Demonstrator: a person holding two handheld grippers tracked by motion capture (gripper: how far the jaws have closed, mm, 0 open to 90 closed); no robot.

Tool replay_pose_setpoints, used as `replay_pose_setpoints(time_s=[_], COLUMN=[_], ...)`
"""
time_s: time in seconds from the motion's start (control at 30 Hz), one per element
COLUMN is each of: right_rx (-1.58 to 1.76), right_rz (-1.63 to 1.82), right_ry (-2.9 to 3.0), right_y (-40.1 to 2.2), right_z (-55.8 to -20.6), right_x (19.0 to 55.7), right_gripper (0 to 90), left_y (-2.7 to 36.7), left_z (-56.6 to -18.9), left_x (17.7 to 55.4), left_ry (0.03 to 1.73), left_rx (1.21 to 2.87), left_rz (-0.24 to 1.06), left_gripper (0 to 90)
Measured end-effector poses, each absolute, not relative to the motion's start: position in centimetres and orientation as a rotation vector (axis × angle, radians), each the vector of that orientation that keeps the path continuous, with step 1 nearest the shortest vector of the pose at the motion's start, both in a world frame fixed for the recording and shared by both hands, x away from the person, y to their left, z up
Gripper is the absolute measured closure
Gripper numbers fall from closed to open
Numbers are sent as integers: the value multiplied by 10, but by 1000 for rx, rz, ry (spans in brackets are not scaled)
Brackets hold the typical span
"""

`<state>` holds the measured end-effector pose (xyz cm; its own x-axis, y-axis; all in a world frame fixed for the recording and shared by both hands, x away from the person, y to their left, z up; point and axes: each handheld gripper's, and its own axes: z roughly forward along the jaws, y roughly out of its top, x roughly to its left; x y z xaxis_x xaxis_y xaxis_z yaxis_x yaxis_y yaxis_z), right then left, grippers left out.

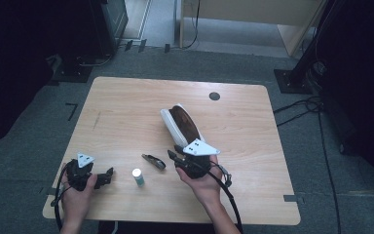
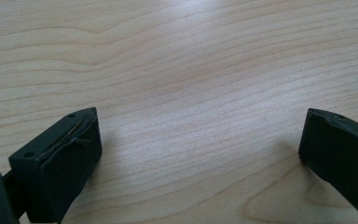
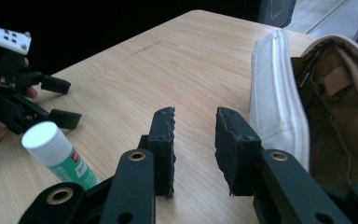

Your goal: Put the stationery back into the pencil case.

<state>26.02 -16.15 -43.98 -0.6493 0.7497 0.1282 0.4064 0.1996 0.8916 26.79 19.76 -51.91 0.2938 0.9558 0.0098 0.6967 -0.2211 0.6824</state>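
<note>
A white pouch with a brown lining lies open near the middle of the wooden table. My right gripper sits just in front of its near end, held in a hand. In the right gripper view the pouch lies to the right of the right gripper, whose jaws stand a little apart with nothing between them. A green glue stick with a white cap stands upright, and a small dark object lies beside it. My left gripper rests at the front left, open wide over bare wood.
A dark round grommet is set in the table's far side. The glue stick stands between the two grippers, with the left gripper beyond it. Dark stands and cables surround the table on the grey floor.
</note>
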Motion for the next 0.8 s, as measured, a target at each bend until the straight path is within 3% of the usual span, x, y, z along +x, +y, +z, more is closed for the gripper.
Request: replay_pose_setpoints(time_s=[0.2,0.43,0.6,0.7,0.8], right_rx=[1078,973,981,1004,1014], right_rz=[1400,1375,1392,1397,1407], right_ry=[2174,2196,2217,2219,2232], right_y=[-154,-148,-145,-143,-141], right_z=[-453,-469,-480,-487,-493], right_x=[257,255,254,254,256], right_gripper=[622,618,638,713,709], left_y=[197,198,198,197,197], left_z=[-519,-519,-519,-519,-519], left_x=[268,268,268,268,268], left_ry=[1470,1470,1469,1470,1470], left_rx=[1994,1994,1997,1994,1994], left_rz=[591,591,590,591,591], left_gripper=[0,0,0,0,0])
